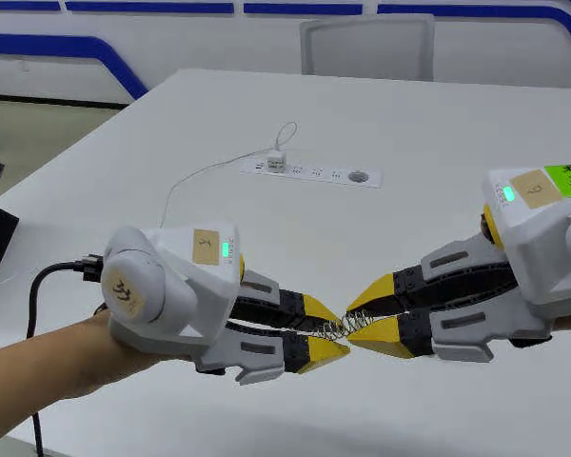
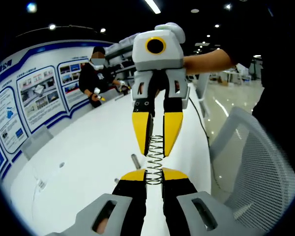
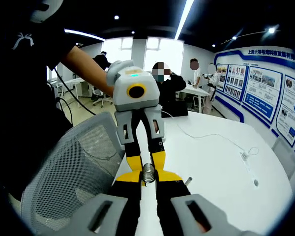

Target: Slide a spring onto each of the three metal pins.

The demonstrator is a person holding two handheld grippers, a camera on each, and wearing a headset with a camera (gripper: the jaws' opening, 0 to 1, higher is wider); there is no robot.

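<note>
Both ends of spring (image 1: 347,326) were clamped above table (image 1: 362,114): L gripper (image 2: 155,173) jaws on one, R gripper (image 3: 148,175) jaws on other.

I read the silvery coiled wire spring (image 2: 155,156) as bare, shiny metal. The left gripper (image 2: 155,174) has smooth yellow-and-black plastic tips and a matt grey plastic shell. The white table (image 2: 88,162) looks smooth with a soft sheen, and the grey chair back (image 2: 258,167) at right is open mesh.
</note>
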